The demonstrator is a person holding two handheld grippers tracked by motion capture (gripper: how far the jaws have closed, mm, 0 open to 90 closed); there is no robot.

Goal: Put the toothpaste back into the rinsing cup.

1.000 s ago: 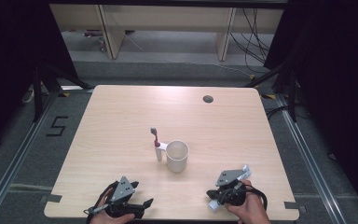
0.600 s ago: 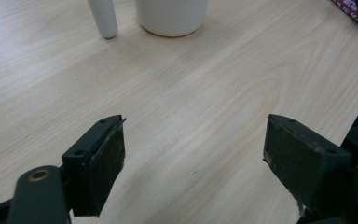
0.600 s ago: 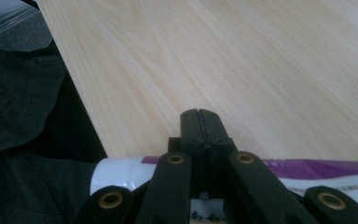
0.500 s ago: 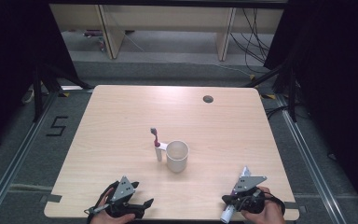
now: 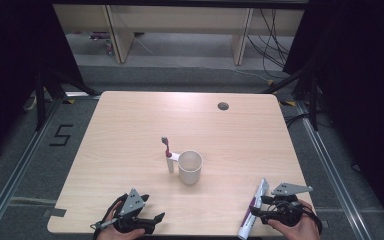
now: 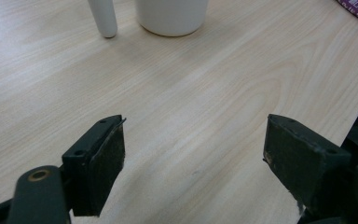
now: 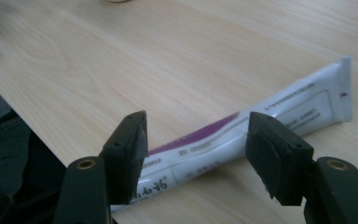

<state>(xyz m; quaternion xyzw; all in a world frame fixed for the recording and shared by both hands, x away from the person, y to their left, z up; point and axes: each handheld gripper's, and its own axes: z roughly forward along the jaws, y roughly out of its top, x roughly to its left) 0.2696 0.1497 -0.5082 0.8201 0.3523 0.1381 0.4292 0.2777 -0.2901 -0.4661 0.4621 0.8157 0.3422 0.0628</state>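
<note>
Table (image 5: pixel 130 130): pale wood-grain laminate, flat, rounded corners.
Toothpaste tube (image 5: pixel 253 210): soft white-and-purple plastic with a flat crimped tail, lying at the near right edge between the spread jaws of the right gripper (image 5: pixel 265 214) — not yet clamped.
Step in hand: judged a tube pickup — close squarely across the body, gently, since soft plastic dents.
Mug (image 5: pixel 190 167): smooth white, cylindrical, mid-table.
Toothbrush (image 5: pixel 168 154): upright just beside the mug.
Left gripper (image 5: pixel 147 221): jaws apart, holding nothing.

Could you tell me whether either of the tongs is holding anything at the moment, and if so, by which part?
Nothing is held. The right tongs stand open astride the toothpaste tube lying on the table; the left tongs are open over bare wood.
</note>
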